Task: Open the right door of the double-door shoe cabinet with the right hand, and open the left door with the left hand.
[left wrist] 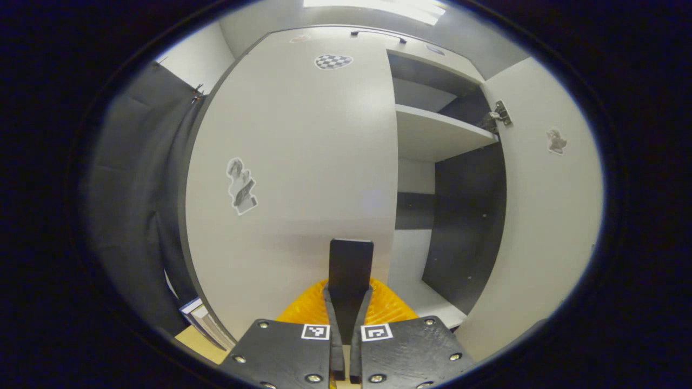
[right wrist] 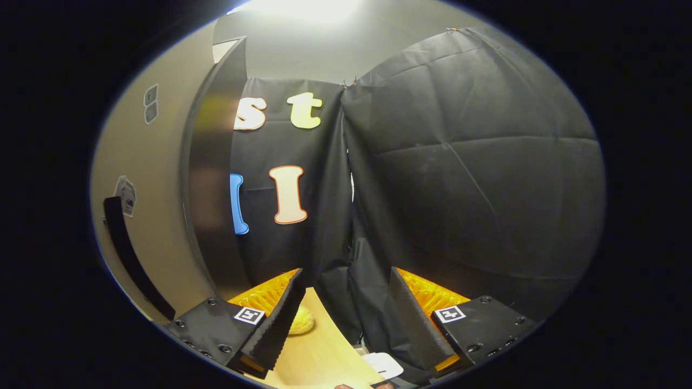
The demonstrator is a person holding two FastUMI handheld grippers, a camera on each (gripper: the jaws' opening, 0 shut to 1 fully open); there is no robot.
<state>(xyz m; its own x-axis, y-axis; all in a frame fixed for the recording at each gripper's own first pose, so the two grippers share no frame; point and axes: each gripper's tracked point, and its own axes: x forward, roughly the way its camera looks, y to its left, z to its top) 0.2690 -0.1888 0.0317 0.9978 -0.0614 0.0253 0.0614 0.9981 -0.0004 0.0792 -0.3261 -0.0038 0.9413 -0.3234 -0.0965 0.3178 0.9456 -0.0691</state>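
The left gripper view faces the shoe cabinet (left wrist: 427,140) head-on. The left door (left wrist: 292,178) stands shut or nearly so, its pale face carrying a checkered sticker (left wrist: 333,61) near the top and a figure sticker (left wrist: 241,186) at mid-height. The right door (left wrist: 546,216) is swung open toward the camera, exposing its hinge (left wrist: 500,115), a white shelf (left wrist: 440,132) and the dark inner wall of the cabinet.

The left tongs (left wrist: 350,254) are closed: both fingers meet with no gap and end against the lower part of the left door, close to its free edge. Whether they pinch a handle there cannot be told (the finger ends cover the contact point).

The right gripper view looks away from the cabinet interior. At its left edge is the outer face of the right door (right wrist: 157,205) with a long dark handle (right wrist: 132,259) and its edge seen end-on. Black cloth (right wrist: 465,178) forms the booth wall beyond. A wooden bench (right wrist: 324,351) runs between the fingers at the bottom.

The right tongs (right wrist: 343,313) are wide open and hold nothing; the left-hand finger lies near the door, not touching the handle.
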